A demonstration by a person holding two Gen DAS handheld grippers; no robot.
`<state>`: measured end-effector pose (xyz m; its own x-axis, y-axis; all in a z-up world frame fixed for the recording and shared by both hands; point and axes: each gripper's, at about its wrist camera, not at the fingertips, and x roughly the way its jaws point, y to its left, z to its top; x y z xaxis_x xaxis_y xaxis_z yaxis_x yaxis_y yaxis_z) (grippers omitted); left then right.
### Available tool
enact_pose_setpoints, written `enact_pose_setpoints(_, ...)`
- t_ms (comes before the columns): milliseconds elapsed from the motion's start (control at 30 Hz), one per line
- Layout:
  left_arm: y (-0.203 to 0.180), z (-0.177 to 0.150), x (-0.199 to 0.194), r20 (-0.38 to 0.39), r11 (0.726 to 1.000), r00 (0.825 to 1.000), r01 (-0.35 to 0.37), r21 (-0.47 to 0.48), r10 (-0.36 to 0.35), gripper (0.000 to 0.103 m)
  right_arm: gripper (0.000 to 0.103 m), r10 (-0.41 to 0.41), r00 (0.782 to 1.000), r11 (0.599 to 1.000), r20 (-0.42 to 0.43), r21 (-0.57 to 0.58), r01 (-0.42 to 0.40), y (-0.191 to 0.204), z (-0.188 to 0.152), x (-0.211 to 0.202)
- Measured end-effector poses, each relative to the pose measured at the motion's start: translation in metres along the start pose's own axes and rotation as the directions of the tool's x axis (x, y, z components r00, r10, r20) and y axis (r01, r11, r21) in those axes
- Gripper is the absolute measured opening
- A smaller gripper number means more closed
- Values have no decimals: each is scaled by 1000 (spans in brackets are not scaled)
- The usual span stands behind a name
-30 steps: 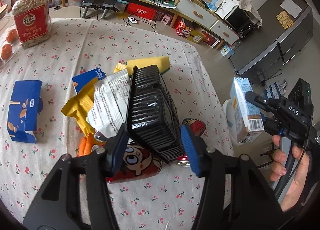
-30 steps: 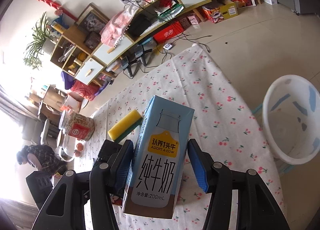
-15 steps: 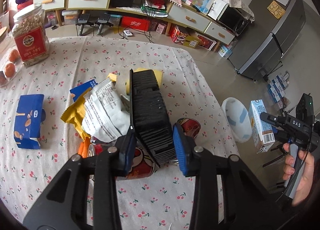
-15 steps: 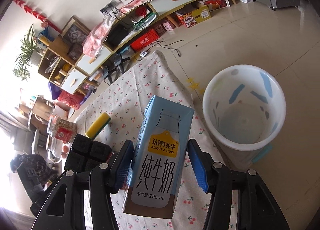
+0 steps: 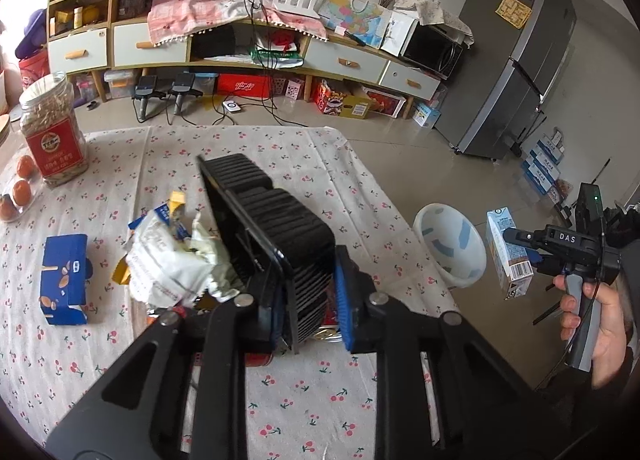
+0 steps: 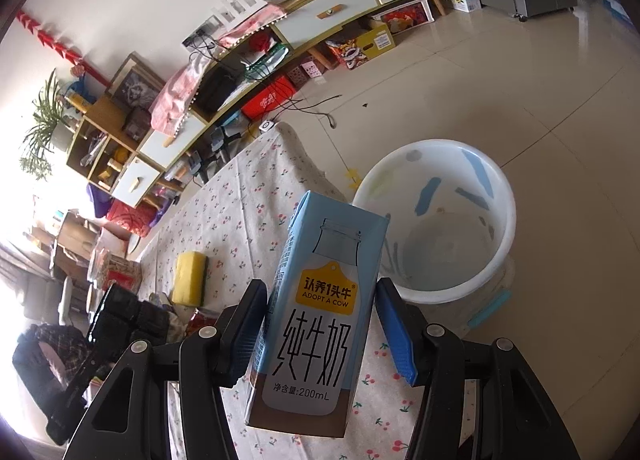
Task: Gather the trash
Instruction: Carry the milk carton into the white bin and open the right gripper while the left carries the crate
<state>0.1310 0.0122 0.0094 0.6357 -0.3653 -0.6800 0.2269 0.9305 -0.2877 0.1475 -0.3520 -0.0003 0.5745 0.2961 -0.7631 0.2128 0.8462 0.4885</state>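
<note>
The white bin (image 6: 436, 219) stands open-topped on bare floor beside the table (image 6: 248, 211) edge.

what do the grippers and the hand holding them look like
Both are black plastic frames with silver screws and blue-padded fingers. The right gripper carries white "DAS" lettering, a grey handle and a thin black cable. A bare right hand grips that handle; no sleeve is visible.

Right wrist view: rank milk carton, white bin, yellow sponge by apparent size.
As they look in the frame, largest first:
1. white bin
2. milk carton, close to the bin in frame area, but it sits right at the camera in the right gripper, so its true size is surely smaller
3. yellow sponge
</note>
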Motion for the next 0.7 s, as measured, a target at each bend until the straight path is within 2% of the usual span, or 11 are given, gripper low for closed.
enact_pose_setpoints(133, -11, 5, 5, 9, 999, 1000, 4, 49, -4, 11, 57, -18, 1000, 999, 11, 48, 18, -19, 8, -2)
enact_pose_setpoints(267, -16, 10, 8, 17, 997, 1000, -6, 72, 5, 6, 57, -39, 999, 996, 11, 80, 38, -34, 14, -2)
enact_pose_setpoints(433, -23, 14, 10, 8, 999, 1000, 21, 50, -22, 6, 57, -62, 998, 994, 10, 87, 61, -42, 22, 2)
enact_pose_setpoints(700, -58, 21, 19, 5, 992, 996, 91, 92, -91, 6, 57, -113, 994, 988, 13, 106, 111, -54, 31, 13)
